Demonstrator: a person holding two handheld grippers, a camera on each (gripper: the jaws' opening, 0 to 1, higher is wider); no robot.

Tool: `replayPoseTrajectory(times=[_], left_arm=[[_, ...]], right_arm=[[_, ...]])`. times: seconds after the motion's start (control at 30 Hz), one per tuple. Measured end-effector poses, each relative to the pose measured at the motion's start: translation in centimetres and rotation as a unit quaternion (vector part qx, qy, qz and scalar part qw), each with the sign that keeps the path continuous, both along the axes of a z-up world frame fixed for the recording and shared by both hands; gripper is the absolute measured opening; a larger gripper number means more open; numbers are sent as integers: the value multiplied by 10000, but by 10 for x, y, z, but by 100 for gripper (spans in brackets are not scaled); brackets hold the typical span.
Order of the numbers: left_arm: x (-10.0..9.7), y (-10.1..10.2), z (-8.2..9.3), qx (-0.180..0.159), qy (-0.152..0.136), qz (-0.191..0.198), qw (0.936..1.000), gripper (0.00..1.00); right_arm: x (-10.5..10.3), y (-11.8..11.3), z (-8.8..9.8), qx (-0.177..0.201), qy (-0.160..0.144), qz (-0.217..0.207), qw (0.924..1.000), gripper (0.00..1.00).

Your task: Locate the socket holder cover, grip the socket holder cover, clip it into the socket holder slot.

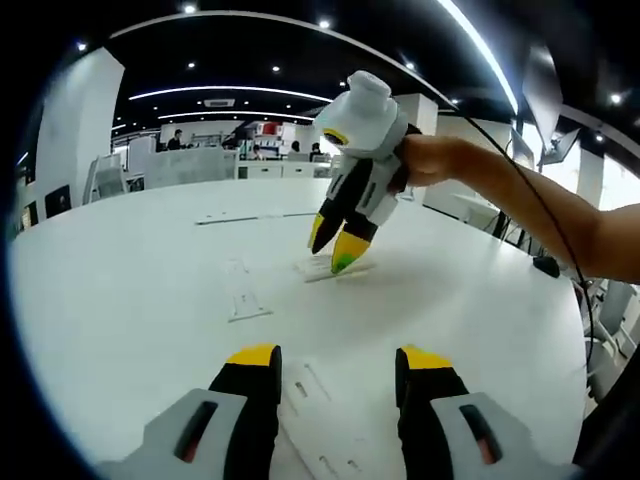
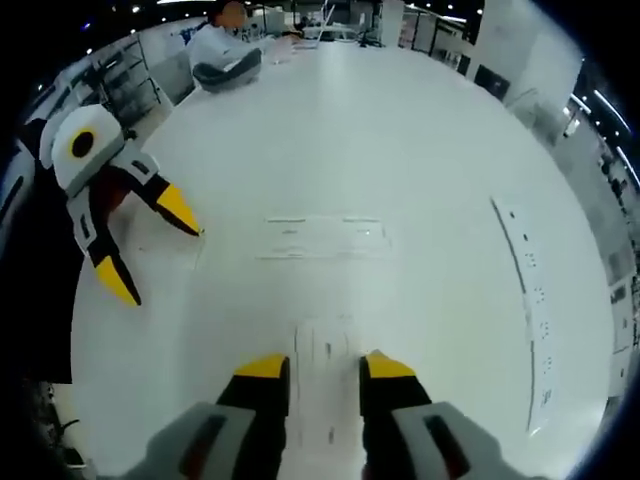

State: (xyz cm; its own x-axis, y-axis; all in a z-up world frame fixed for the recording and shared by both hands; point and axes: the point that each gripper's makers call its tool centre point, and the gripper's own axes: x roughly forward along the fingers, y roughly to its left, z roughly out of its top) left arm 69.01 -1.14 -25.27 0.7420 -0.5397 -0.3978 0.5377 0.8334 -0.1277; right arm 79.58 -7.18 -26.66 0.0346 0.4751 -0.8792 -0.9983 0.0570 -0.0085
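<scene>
A: The room is an open office with ceiling spotlights and long light strips; a wide white table [image 1: 120, 300] carries everything.

B: And the left claw [image 1: 337, 360]?

A: In the left gripper view its two yellow-tipped jaws stand wide apart with nothing between them. On the table between and just beyond them lies a flat white strip with small slots [image 1: 305, 385], probably part of the socket holder. Further out sits a small clear piece [image 1: 245, 300], and beyond that the right claw [image 1: 335, 245], held by a person's hand [image 1: 435, 160], points down at another white strip [image 1: 335, 268]. Its tips look close together and touch or nearly touch that strip; whether they pinch it cannot be told.

B: What does the right gripper view give?

A: The right claw [image 2: 325, 365] has its jaws set narrow, with a white slotted strip, seemingly the socket holder cover [image 2: 325, 385], running between them. The jaws sit close on either side of it, but contact is hard to confirm. Ahead lies a pale rectangular socket holder [image 2: 325, 238], flat on the table [image 2: 420, 130]. To the right a long white strip with holes [image 2: 530, 300] runs along the table. At the left the left claw [image 2: 155, 250] hangs with its jaws spread. A person sits at the far end of the table.
</scene>
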Motion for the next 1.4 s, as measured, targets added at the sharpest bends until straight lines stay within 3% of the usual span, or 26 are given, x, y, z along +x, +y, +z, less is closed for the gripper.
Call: replayPoseTrajectory(times=[0.13,0.33,0.5,0.8,0.83,1.07,1.4], left_arm=[[-1,-3,0,17,9,-22,10000,46],[-2,-6,2,28,-16,-23,10000,46],[-2,-10,3,69,-22,-46,10000,46],[-4,-17,-1,108,49,-81,9999,46],[-5,-16,-1,115,61,-82,9999,46],[-4,-11,-1,140,35,-17,9999,46],[-6,-13,-5,48,110,-15,9999,45]], right_arm=[[-1,-16,14,453,-94,-167,9988,27],[4,-61,11,558,-114,-334,9978,23],[2,-81,4,619,-58,-514,9967,19],[-2,-82,-13,616,-135,-232,9977,11],[-5,-77,-12,794,-16,-237,9966,11],[2,-72,-13,1018,58,-226,9945,6],[2,-70,-11,898,91,-299,9955,3]])
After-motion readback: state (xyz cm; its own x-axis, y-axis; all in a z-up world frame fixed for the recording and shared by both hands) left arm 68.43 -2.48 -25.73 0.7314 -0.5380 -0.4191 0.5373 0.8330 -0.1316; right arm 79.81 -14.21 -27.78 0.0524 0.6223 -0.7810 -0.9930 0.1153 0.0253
